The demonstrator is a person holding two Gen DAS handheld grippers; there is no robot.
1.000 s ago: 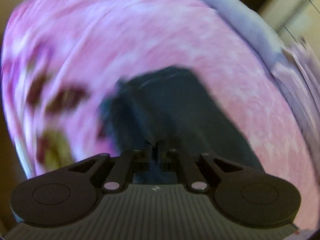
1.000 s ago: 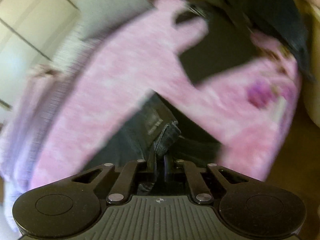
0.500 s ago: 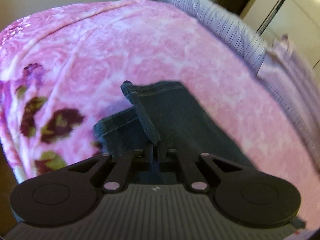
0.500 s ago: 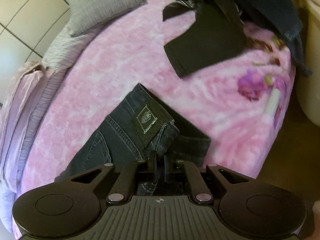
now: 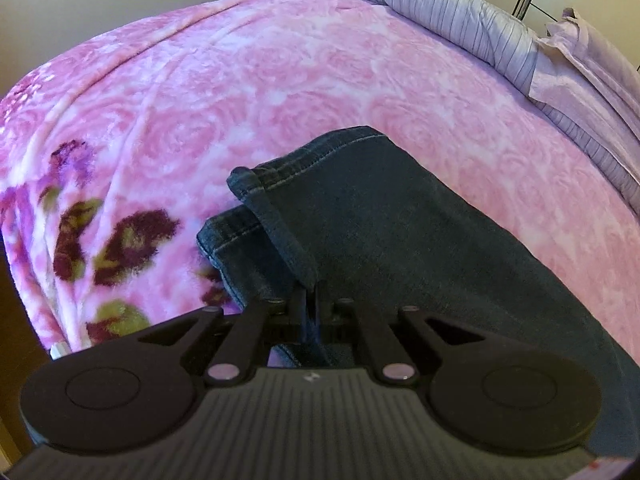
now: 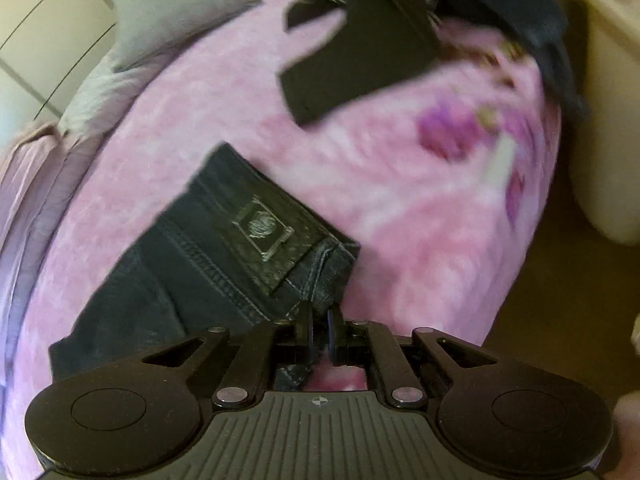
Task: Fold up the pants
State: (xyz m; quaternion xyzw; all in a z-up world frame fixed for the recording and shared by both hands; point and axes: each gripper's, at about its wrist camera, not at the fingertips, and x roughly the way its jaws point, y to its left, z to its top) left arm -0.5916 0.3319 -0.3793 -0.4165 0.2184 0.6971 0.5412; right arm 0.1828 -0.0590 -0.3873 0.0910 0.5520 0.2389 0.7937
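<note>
Dark blue jeans (image 5: 384,224) lie on a pink rose-patterned blanket (image 5: 224,92). In the left wrist view the two leg hems (image 5: 256,200) point up and left, and my left gripper (image 5: 311,294) is shut on the edge of the upper hem. In the right wrist view the waistband with its leather patch (image 6: 262,226) lies in the middle, and my right gripper (image 6: 320,316) is shut on the bunched waistband corner (image 6: 328,272). The jeans (image 6: 168,276) stretch away to the lower left there.
Striped lilac pillows (image 5: 472,20) lie along the bed's right side. In the right wrist view dark folded clothes (image 6: 360,60) sit at the far end of the blanket (image 6: 400,208), a grey cushion (image 6: 180,12) at upper left, and brown floor (image 6: 560,300) at the right.
The blur has cleared in the left view, which has rolled; the hems now lie spread on the blanket. The right gripper has sunk with the waistband, bringing it closer to the blanket.
</note>
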